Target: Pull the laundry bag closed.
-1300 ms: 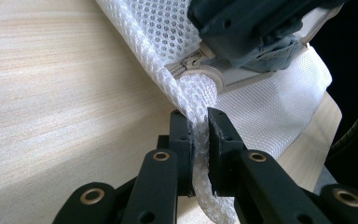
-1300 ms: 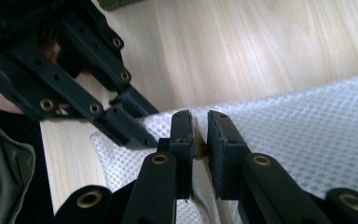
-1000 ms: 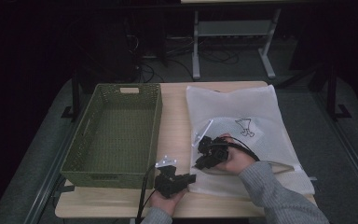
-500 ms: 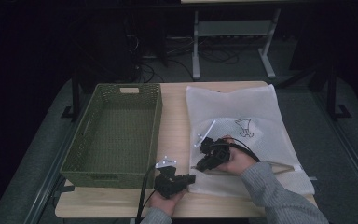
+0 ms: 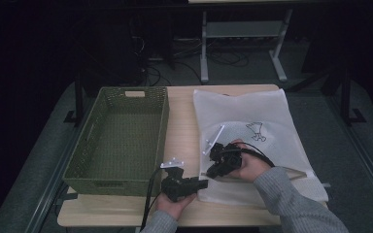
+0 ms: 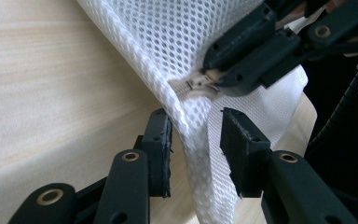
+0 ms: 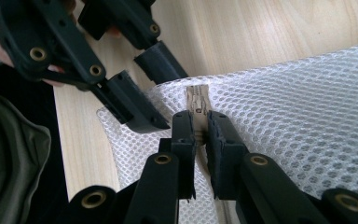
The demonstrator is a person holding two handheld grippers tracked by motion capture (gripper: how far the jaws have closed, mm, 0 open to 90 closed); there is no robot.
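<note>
At the near edge of the tabletop (image 5: 184, 121), the left tool (image 5: 201, 184) has crept a little rightward over the last second, so its tips now reach the near-left corner of the white mesh bag (image 5: 267, 116). In the left gripper view its jaws stand apart, one on each side of the bag's raised corner fold, not yet pressing it.

Just beyond, the right tool (image 5: 212, 171) has settled slightly lower on the same corner. In the right gripper view its jaws are narrow, pinched on the small metal zipper pull (image 7: 196, 103) that sticks up at the bag's seam.

This likely means the zip is about to be worked: one tool has the pull, and the other looks set to clamp the fabric beside it as an anchor.

Farther left, the green woven basket (image 5: 92, 141) sits empty, apart from the bag. Beyond the tabletop the room is dark.
</note>
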